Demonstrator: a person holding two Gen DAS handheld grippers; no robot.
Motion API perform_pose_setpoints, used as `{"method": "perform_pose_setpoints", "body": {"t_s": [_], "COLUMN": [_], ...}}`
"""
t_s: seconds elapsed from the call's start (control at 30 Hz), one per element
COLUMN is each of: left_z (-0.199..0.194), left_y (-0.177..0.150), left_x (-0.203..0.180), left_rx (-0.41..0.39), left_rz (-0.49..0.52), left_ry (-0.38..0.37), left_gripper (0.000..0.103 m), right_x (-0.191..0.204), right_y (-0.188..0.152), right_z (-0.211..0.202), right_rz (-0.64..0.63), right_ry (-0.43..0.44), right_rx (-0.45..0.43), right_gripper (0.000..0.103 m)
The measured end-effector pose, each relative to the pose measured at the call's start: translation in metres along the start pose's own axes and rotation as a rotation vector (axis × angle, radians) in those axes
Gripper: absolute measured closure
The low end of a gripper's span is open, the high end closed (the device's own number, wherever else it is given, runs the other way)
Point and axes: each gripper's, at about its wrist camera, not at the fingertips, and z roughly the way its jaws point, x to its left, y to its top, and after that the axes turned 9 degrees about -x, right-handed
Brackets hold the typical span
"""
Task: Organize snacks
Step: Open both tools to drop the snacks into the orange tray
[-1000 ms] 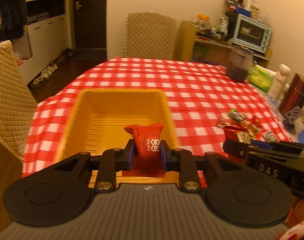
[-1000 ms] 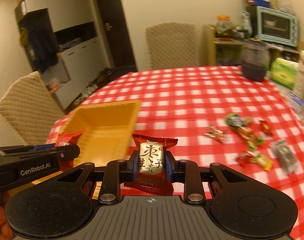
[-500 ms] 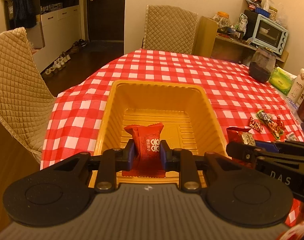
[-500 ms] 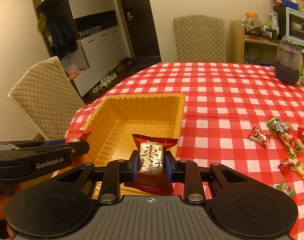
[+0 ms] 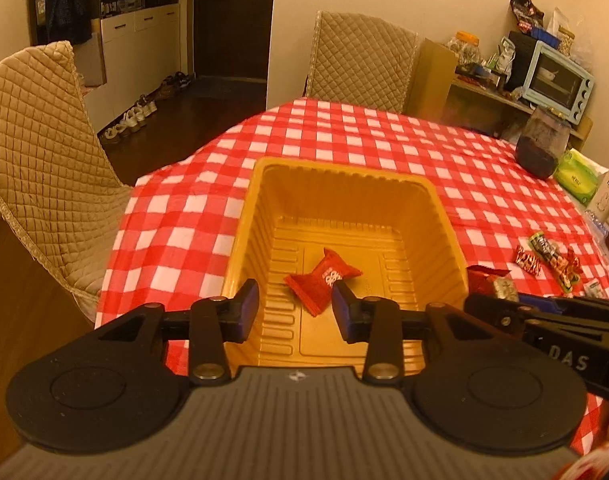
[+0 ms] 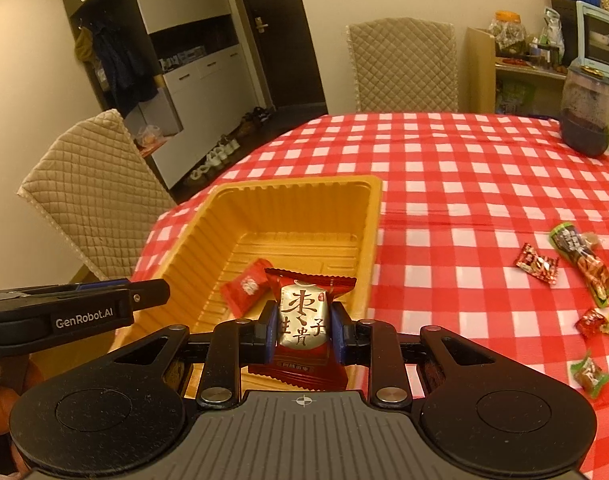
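Our right tool (image 6: 303,330) clamps a snack (image 6: 303,320) directly over the tray (image 6: 374,216); left tool (image 5: 295,309) is opening, its candy (image 5: 322,280) dropped

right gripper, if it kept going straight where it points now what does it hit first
Most likely the floor of the yellow tray, close beside the red candy already lying there. The right gripper, shut on the red and silver snack packet, points down into it, though depth is uncertain.

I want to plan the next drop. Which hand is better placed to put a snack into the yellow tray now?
Right. The right tool grips a red-and-silver snack above the yellow tray. The left tool is opening, its red snack already lying in the tray.
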Motion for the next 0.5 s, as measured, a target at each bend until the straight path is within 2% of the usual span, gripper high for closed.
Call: {"method": "perform_pose_setpoints", "body": {"t_s": [0.13,0.2,0.27,0.3,0.5], "left_z": [-0.006,-0.008,-0.011,-0.013,-0.021], "left_y": [0.004,0.005,0.005,0.005,0.005], "left_x": [0.004,0.006,0.008,0.009,0.002], "left_rx": [-0.013,-0.015,-0.016,-0.019,-0.028], "left_rz": [-0.018,-0.026,-0.034,-0.039,-0.037], "left_ry": [0.009,0.015,0.016,0.016,0.013], "left_gripper": [0.066,0.065,0.061,0.056,0.051], "right_x": [0.002,0.000,-0.005,-0.007,-0.022], "right_y": [0.004,0.007,0.009,0.009,0.008], "right_z": [0.002,0.004,0.002,-0.002,-0.025], "right_rz": [0.024,0.053,0.076,0.082,0.088], "right_ry": [0.035,0.084,0.087,0.076,0.017], "right_rx": [-0.019,-0.018,-0.026,-0.042,-0.064], "right_gripper": [0.075,0.068,0.029,0.027,0.027]}}
